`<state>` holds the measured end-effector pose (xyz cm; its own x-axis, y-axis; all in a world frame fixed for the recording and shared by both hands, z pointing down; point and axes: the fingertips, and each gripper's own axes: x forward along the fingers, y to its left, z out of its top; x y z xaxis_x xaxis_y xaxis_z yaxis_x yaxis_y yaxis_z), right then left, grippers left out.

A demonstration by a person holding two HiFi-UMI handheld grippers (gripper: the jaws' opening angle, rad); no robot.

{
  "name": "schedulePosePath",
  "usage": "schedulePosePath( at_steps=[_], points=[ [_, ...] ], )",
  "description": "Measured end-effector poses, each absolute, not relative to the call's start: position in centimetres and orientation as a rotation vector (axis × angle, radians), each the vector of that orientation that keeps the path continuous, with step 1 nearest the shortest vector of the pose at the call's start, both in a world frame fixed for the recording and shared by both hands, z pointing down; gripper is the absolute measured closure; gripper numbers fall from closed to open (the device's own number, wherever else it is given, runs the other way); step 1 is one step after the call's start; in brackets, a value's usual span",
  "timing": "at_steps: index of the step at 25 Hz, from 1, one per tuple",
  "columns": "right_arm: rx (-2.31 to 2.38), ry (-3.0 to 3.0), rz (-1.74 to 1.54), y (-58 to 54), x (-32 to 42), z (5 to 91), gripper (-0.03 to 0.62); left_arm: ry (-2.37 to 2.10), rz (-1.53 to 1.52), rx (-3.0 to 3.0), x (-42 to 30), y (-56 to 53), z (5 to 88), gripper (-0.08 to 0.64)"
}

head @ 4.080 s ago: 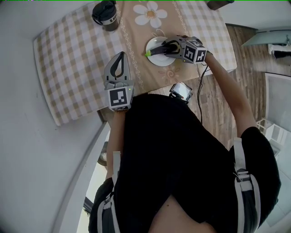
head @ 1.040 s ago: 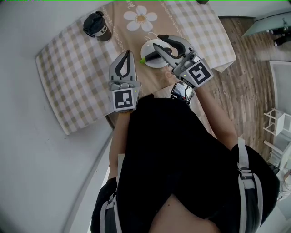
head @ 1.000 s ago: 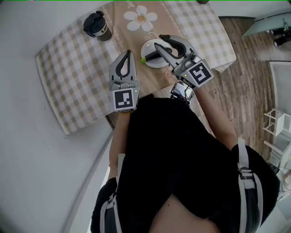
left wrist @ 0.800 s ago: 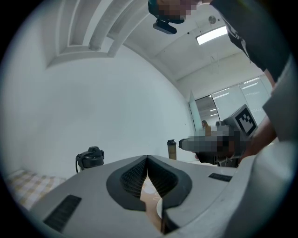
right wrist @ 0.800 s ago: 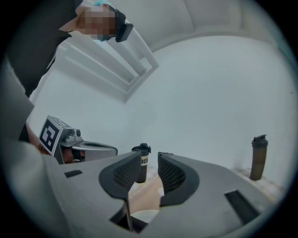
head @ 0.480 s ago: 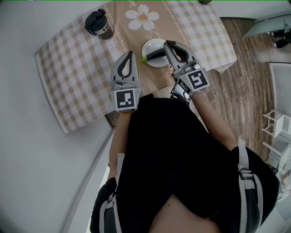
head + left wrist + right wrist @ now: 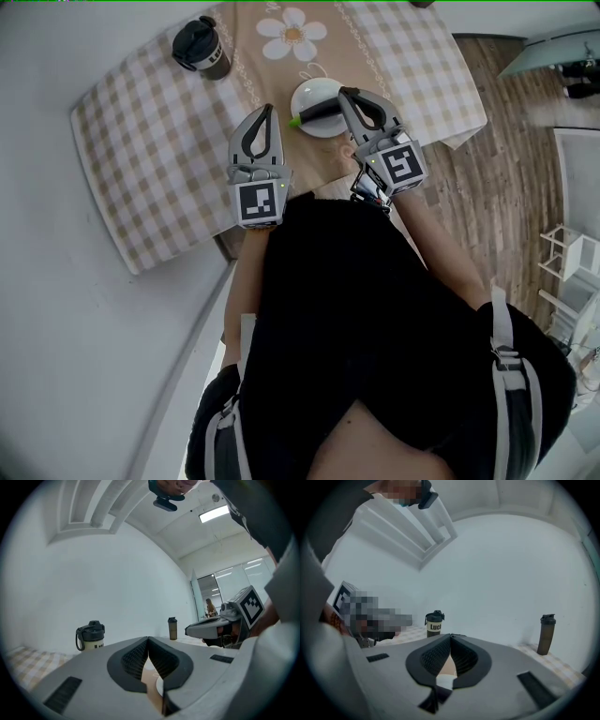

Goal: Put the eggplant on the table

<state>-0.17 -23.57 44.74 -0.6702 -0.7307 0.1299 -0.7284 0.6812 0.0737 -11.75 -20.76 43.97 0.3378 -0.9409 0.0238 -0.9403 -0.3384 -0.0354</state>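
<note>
R gripper [image 7: 344,91]: its jaws have just been closing and now sit tip to tip w/ nothing btwn them. In its own view the ribbed pads [image 7: 435,657] meet along the whole line. L gripper [image 7: 266,108] is closed too and empty, w/ its pads [image 7: 136,656] pressed together and only cloth showing below them.

The dark purple eggplant with a green stem [image 7: 319,112] lies on the small round white plate [image 7: 314,90], across the plate's near half. Its green end points toward the L gripper. It sits just left of the R gripper's tips, btwn the two grippers. In the head view its dark end runs up against the R jaw, and I can't tell if they touch. It's not on the cloth.

The plate sits ahead of both grippers, closer to the R one, on the tan runner with a white daisy print [image 7: 258,66]. That runner lies down the middle of the table covered in beige-and-white checked cloth [image 7: 141,122].

A black-lidded travel mug [image 7: 202,42] stands upright ahead and left of the L gripper, well apart from it. A tall brown shaker bottle [image 7: 546,634] stands ahead and right of the R gripper, far off.
</note>
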Motion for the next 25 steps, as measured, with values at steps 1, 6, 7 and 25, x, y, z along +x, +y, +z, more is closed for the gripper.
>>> schedulePosePath(
  at_steps=[1,6,7,25],
  points=[
    [1.183,-2.732,-0.011,-23.5,-0.2,45.2,0.586,1.804,-0.056,-2.561,-11.7,-20.8,44.2,0.566],
    [1.153,-2.714,0.018,-23.7,-0.3,46.1,0.588,1.787,-0.098,-2.566,-11.5,-21.2,44.5,0.565],
    [1.149,-2.714,0.020,-23.7,-0.3,46.1,0.588,1.783,-0.105,-2.565,-11.5,-21.2,44.7,0.565],
    [1.133,-2.725,0.068,-24.3,-0.3,46.9,0.589,1.776,-0.147,-2.591,-11.9,-21.8,46.1,0.563]
  ],
)
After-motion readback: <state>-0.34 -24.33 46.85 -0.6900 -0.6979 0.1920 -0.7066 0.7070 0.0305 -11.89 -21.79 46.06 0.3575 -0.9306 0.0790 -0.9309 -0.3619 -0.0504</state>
